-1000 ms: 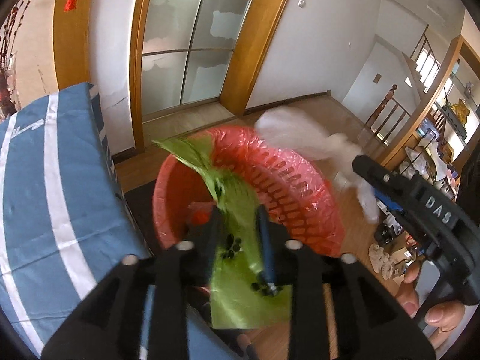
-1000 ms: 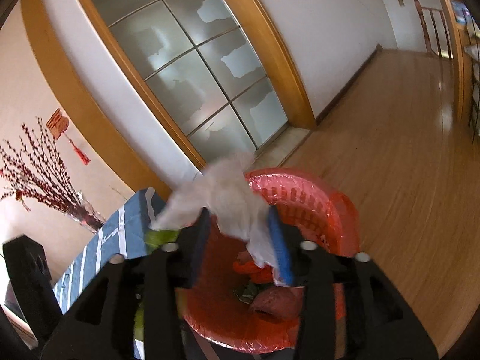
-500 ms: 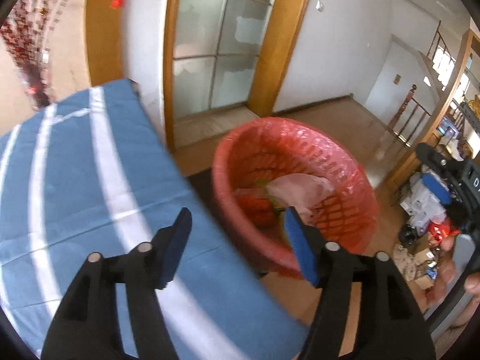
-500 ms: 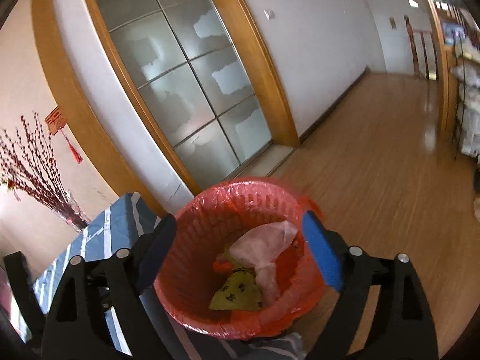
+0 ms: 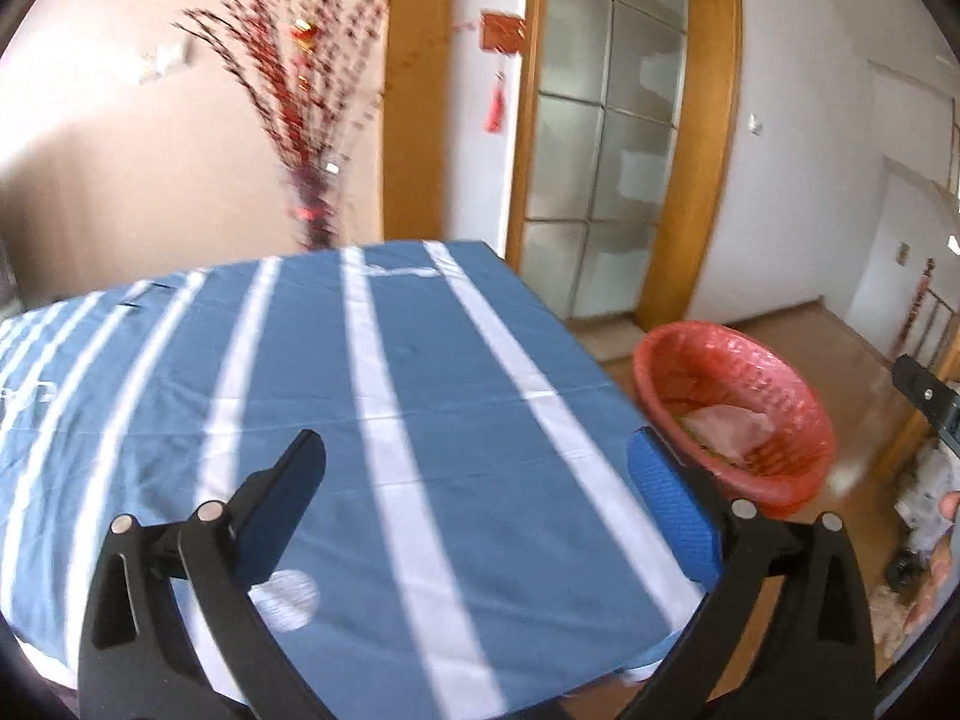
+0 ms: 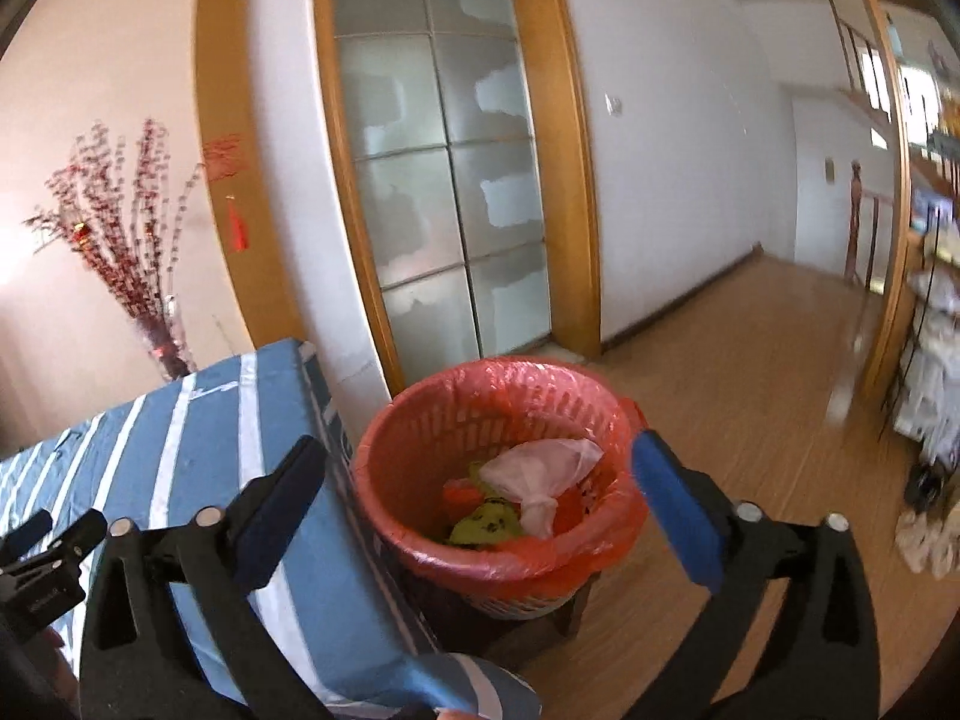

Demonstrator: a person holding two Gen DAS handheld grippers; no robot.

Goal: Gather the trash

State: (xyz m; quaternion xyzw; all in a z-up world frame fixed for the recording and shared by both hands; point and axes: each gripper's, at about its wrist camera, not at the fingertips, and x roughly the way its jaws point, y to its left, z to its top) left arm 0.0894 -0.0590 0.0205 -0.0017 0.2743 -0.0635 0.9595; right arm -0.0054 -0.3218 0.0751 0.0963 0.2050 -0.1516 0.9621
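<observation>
Drop step reads as done: white bag and green wrapper lie in the red basket, frame centre. Both your left tongs and right tongs are opening, nothing between them. Next, scan the striped tabletop for remaining trash.

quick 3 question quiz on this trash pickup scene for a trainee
1. True or false: the white plastic bag lies inside the red basket.
2. What lies beside it in the basket? A) green wrapper B) glass bottle C) shoe
3. Which cloth covers the table next to the basket?

Key: 1 true. 2 A. 3 blue with white stripes.
</observation>
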